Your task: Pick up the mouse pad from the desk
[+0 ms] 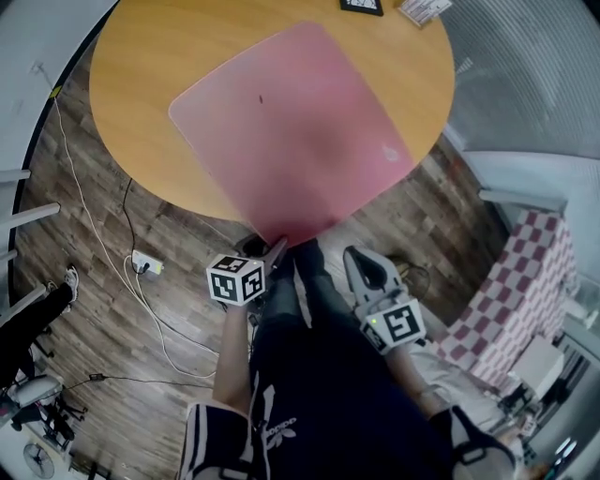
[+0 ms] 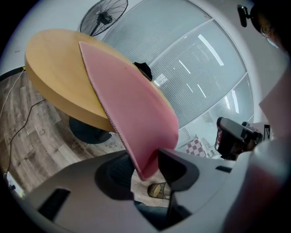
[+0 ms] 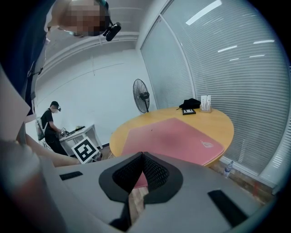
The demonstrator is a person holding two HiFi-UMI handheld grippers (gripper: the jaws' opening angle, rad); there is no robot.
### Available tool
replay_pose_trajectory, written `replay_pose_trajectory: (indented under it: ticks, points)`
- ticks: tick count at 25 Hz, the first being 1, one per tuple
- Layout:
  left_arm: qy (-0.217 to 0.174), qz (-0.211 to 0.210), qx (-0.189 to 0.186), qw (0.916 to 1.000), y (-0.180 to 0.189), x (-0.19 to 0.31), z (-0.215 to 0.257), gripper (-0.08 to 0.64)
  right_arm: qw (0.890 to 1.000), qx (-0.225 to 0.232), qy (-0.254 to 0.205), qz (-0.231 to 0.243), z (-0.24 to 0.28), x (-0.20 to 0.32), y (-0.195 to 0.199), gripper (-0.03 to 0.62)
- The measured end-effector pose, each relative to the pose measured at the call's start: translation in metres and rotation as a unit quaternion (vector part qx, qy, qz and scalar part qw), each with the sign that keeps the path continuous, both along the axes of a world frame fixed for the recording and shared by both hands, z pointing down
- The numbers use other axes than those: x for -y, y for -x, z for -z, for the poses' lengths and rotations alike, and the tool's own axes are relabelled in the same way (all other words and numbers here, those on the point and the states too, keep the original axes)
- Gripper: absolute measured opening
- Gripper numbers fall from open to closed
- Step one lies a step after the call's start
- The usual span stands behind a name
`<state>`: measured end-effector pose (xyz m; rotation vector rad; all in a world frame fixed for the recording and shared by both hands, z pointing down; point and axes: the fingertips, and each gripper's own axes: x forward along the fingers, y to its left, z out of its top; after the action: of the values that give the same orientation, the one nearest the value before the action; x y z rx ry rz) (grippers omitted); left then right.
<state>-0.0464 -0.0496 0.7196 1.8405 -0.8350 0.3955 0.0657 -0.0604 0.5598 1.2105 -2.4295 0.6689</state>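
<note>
- Mouse pad (image 1: 291,141): pink, lies flat on the round wooden table (image 1: 150,66), set at an angle. 1 corner juts past the near rim of the table, toward the person's legs. A small pale logo (image 1: 392,153) sits near the pad's right-hand corner.
- Left tongs (image 2: 144,168): jaws spread wide. The overhanging corner of the pad stands between them (closer to the right-hand jaw in the left gripper view; whether it touches that jaw I cannot tell). No pinch on the pad.
- Head view: the left tongs' marker cube (image 1: 234,279) is just below the table rim, with the tongs pointing up at the pad's near corner.
- Right tongs (image 3: 142,157): jaws pressed together at the tips, nothing between them. They hang below and to the right of the overhanging corner, apart from both pad and table.
- Far side of the table: a black flat item (image 1: 362,6) and a small upright box (image 3: 206,103), well apart from the pad.
- Floor (image 1: 84,309): wood planks, with white cables (image 1: 94,216) running to a power strip (image 1: 145,265).
- Background: a standing fan (image 3: 142,98) behind the table, a person (image 3: 49,123) at a white bench, and a pink-and-white checked cloth (image 1: 525,281) to the right.
</note>
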Motion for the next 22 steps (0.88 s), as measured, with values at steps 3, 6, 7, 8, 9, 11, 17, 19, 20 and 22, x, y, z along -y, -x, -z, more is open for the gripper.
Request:
replay_pose_trajectory:
  ticks: [3, 6, 7, 8, 9, 11, 17, 19, 20, 22]
  points:
    - [-0.005, 0.006, -0.006, 1.0000, 0.001, -0.001, 0.002, 0.143, 1.000, -0.009, -0.006, -0.004, -0.001, -0.001, -0.005, 0.003]
    - [-0.022, 0.010, -0.021, 0.9995, 0.002, 0.000, 0.011, 0.072, 1.000, -0.010, -0.008, -0.010, -0.001, -0.002, -0.007, 0.004]
    - [-0.028, 0.008, -0.024, 0.9993, 0.002, 0.000, 0.014, 0.058, 1.000, -0.011, -0.009, -0.011, -0.001, -0.002, -0.008, 0.003]
    - [-0.033, 0.006, -0.025, 0.9991, 0.002, 0.000, 0.017, 0.050, 1.000, -0.010, -0.009, -0.012, 0.000, -0.002, -0.008, 0.004]
    - [-0.037, 0.003, -0.027, 0.9989, 0.002, 0.000, 0.019, 0.044, 1.000, -0.007, -0.008, -0.013, 0.001, -0.002, -0.006, 0.003]
    - [-0.043, 0.000, -0.030, 0.9986, 0.002, 0.001, 0.024, 0.037, 1.000, -0.004, -0.008, -0.015, 0.003, -0.001, -0.004, 0.003]
    - [-0.061, -0.002, -0.026, 0.9978, 0.004, 0.005, 0.036, 0.025, 0.999, -0.004, -0.034, -0.018, 0.014, 0.006, -0.004, 0.003]
    - [-0.072, -0.002, -0.029, 0.9969, 0.003, 0.007, 0.042, 0.023, 0.999, -0.011, -0.037, -0.019, 0.016, 0.008, -0.007, 0.003]
    - [-0.078, -0.001, -0.030, 0.9965, 0.003, 0.008, 0.045, 0.023, 0.999, -0.012, -0.037, -0.022, 0.017, 0.008, -0.009, 0.003]
    - [-0.089, 0.003, -0.029, 0.9956, 0.002, 0.011, 0.050, 0.025, 0.999, -0.006, -0.043, -0.027, 0.022, 0.011, -0.010, 0.003]
